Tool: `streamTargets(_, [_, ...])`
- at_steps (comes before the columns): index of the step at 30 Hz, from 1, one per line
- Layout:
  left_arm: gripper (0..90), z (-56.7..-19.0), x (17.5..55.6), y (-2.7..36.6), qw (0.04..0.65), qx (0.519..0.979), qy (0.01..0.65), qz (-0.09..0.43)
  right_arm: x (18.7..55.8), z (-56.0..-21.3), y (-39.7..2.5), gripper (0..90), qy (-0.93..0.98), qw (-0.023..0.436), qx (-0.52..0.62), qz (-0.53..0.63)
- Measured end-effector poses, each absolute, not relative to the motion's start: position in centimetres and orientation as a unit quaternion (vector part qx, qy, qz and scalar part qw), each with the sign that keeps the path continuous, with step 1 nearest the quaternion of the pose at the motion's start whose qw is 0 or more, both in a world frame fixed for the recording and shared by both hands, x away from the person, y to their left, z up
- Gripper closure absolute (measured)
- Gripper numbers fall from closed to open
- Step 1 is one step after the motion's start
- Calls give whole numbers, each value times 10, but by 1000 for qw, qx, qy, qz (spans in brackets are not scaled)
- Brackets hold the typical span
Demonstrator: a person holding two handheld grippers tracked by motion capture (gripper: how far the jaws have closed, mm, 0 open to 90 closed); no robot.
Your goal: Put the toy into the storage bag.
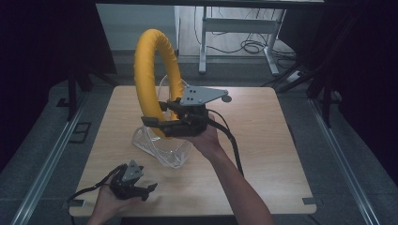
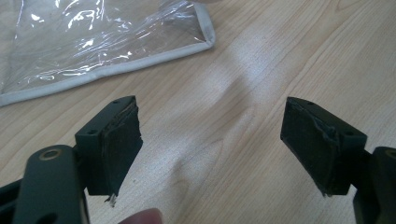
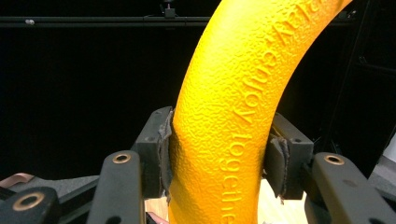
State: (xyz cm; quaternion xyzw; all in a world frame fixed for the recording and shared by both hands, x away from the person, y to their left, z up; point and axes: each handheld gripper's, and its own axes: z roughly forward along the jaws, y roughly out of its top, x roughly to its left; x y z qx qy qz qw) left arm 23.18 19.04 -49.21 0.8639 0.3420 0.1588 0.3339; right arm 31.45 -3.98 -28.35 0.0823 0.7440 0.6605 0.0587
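A pale wooden worktop stands on grey floor, dark curtains at both sides and a metal desk frame behind. Near the front left corner, the left hand-held gripper sits low over the wood, jaws spread wide and empty. Beside it lies a clear plastic bag. Above the bag, the right hand-held gripper pinches a yellow foam ring, held upright.

Bright yellow ring with a pebbled skin and raised lettering. Clear bag edged in grey; pale wood-grain table; black gripper pads
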Motion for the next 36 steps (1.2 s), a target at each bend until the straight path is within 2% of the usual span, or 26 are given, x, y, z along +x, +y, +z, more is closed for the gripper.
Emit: streamTargets(36, [201, -493, 232, 190, 332, 864, 341, 162, 329, -333, -32, 491, 758, 17, 108, 644])
